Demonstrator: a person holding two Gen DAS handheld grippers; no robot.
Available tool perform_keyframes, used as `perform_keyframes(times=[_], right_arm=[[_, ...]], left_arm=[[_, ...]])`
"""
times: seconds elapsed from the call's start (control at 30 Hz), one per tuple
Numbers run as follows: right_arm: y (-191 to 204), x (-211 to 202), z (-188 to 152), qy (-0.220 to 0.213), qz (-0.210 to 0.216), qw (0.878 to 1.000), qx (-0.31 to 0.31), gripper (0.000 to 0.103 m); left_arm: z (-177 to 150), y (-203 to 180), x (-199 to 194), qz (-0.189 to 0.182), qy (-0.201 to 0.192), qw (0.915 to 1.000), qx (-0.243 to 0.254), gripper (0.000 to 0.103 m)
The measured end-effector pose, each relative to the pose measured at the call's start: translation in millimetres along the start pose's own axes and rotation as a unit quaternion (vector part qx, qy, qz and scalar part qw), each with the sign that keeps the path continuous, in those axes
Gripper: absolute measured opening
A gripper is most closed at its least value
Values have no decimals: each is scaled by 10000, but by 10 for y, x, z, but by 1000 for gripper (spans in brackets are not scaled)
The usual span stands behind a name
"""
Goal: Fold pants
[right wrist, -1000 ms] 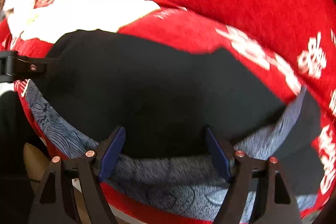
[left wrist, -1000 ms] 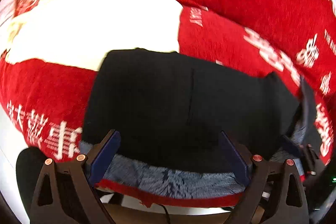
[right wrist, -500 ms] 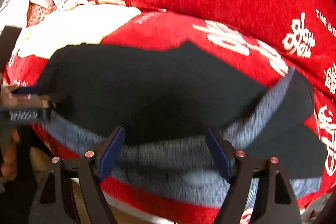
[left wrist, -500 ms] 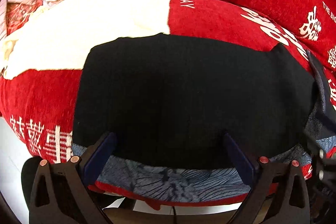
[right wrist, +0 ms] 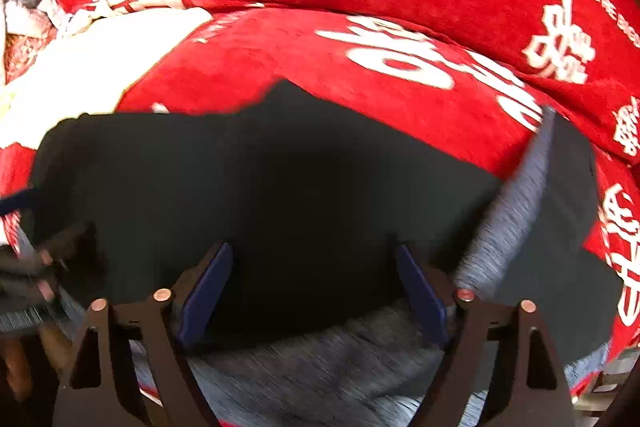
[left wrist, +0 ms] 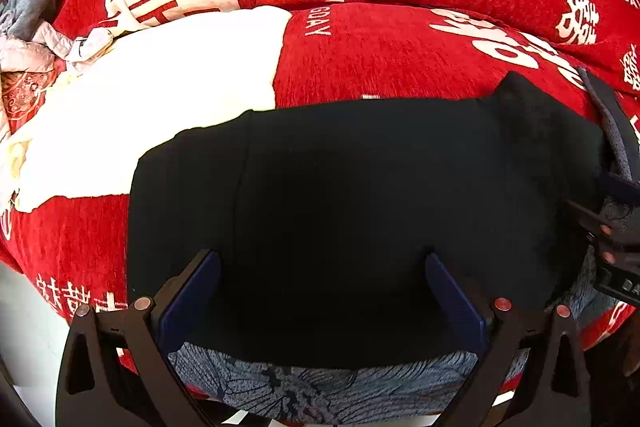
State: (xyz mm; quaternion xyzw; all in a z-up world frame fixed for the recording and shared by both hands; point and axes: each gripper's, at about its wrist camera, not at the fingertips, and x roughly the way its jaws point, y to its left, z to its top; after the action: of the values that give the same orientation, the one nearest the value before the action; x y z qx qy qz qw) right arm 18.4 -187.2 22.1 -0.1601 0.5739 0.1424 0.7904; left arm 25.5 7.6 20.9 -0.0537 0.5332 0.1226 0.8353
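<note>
- Left wrist view first: the left gripper (left wrist: 322, 291) points steeply down over the black pants (left wrist: 360, 195), blue pads spread as wide as they go, nothing clamped between them.
- Those jaws have just been opening, and only flat black cloth shows in the gap.
- The pants lie spread across the red blanket (left wrist: 400, 59) with its white characters; their near edge sits on a grey-blue patterned cloth (left wrist: 304, 391) at the front of the bed.
- A big cream patch (left wrist: 160, 107) of the blanket shows to the left, touching the pants' far left corner.
- At the right edge of this view the right gripper (left wrist: 612, 251) appears side-on by the pants' right end, where a grey-lined strip stands turned up.
- Over to the right wrist view, a bit blurred: the right gripper (right wrist: 312, 291) also points down over the pants (right wrist: 280, 187), jaws apart and just been opening further, gripping nothing.
- A flap of the pants is folded over at the right, showing its grey inner lining (right wrist: 504, 227).
- The left gripper (right wrist: 36, 267) peeks in at the far left edge, at the pants' left end.
- A crumpled pile of pale fabrics (right wrist: 28, 7) lies in the top left corner, well apart from the pants.
</note>
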Motion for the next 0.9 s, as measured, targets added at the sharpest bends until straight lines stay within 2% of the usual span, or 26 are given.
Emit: perform_keyframes(times=[0.07,0.23,0.4,0.5,0.6,0.7,0.77,0.9], right_arm=[[-55,-51,-176,7,-271,9994,-204,87],[-85,-303,-420,-201,-311,9987,-345,87],[-291,-552,-204,-625,-99,9979,154,88],[-586,-539,62,-713,-373,9950,585,89],[-868,-365,340,-491,-743,9925,831,90],[-1199,-110,629,-162,-1105,9876,1105,90],[-1433,61,804,32,-1308,9831,1280,90],[-1883,388,1021,464,-1555,9731,1634,90]], left_arm=[[-61,32,-2,-58,58,10000,-21,103],[-236,81,-56,-98,222,9997,-14,103],[-42,-139,-158,52,124,9996,253,103],[193,-425,-172,-43,66,9993,362,103],[392,-839,-87,82,33,9972,747,103],[410,-1166,85,289,308,9928,1122,103],[360,-1203,108,446,259,9915,1191,103],[174,-1099,51,351,329,9904,1293,103]])
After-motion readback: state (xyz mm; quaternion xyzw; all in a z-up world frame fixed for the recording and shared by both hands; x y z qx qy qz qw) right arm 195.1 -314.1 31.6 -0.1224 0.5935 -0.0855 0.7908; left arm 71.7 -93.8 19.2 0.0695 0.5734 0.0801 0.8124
